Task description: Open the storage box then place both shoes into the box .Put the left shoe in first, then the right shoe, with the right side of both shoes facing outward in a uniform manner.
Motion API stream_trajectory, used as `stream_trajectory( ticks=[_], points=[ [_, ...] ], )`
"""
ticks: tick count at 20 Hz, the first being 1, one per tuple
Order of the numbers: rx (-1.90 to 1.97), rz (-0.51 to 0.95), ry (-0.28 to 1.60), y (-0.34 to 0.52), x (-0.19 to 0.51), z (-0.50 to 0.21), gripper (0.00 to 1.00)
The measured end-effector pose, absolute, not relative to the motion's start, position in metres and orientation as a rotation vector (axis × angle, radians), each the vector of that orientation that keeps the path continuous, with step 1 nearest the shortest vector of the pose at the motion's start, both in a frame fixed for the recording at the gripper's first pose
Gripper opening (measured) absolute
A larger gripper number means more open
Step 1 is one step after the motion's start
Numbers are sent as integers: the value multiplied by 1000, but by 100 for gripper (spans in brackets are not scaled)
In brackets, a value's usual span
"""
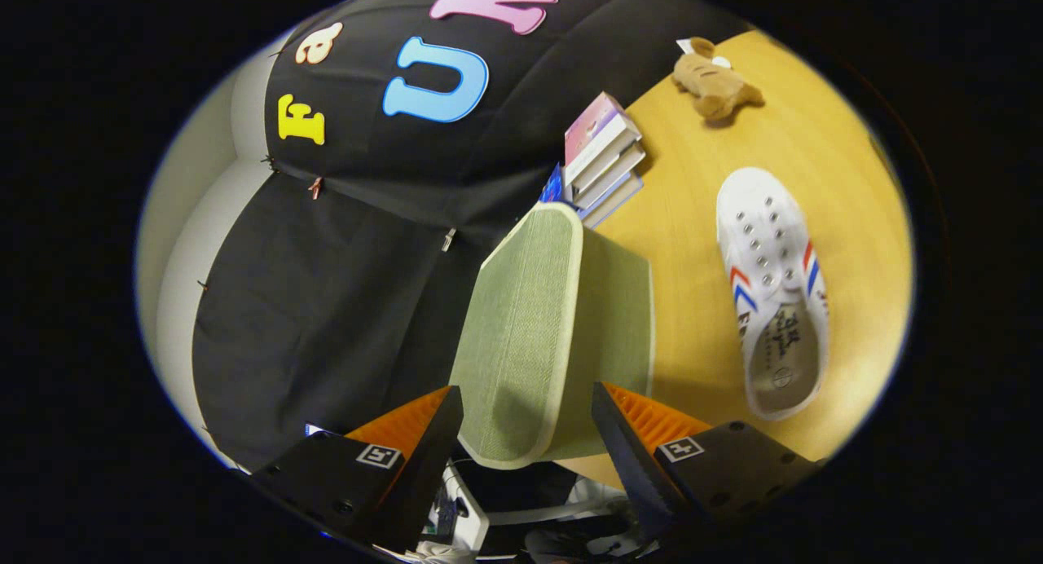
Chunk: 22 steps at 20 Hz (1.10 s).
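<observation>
A green fabric storage box lid with cream piping stands tilted on edge between my fingers. Its near end fills the gap, and both fingers press against its sides. My gripper is shut on this lid. Beyond the right finger, a white canvas shoe with red and blue stripes lies on the yellow wooden table, sole down and opening up. The view is strongly rolled, so the table looks steeply tilted. I cannot make out the box body behind the lid.
A short stack of books sits on the table just beyond the lid. Farther back lies a brown plush toy. The black cloth wall fills the space beyond the left finger.
</observation>
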<state>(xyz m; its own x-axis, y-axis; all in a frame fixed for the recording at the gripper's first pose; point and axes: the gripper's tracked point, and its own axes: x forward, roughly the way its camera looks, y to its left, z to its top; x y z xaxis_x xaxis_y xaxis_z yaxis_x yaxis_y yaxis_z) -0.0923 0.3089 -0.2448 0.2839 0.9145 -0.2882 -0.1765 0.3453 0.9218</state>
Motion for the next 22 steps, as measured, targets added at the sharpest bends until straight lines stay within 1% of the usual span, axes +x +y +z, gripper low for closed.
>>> stream_trajectory(
  ticks=[3, 4, 6, 7, 9, 10, 15, 18, 22],
  points=[
    [1016, 888, 1091, 323, -100, -248, 98],
    [1038, 889, 1102, 327, -98, -248, 96],
    [1043, 896, 1109, 333, -95, -251, 95],
    [1048, 892, 1111, 334, -95, -252, 92],
    [1065, 897, 1133, 335, -95, -252, 69],
    [1074, 903, 1149, 334, -97, -250, 69],
    [1111, 863, 1179, 327, -91, -245, 19],
    [1067, 885, 1161, 336, -91, -241, 6],
    [1002, 880, 1181, 344, -91, -235, 5]
  ],
)
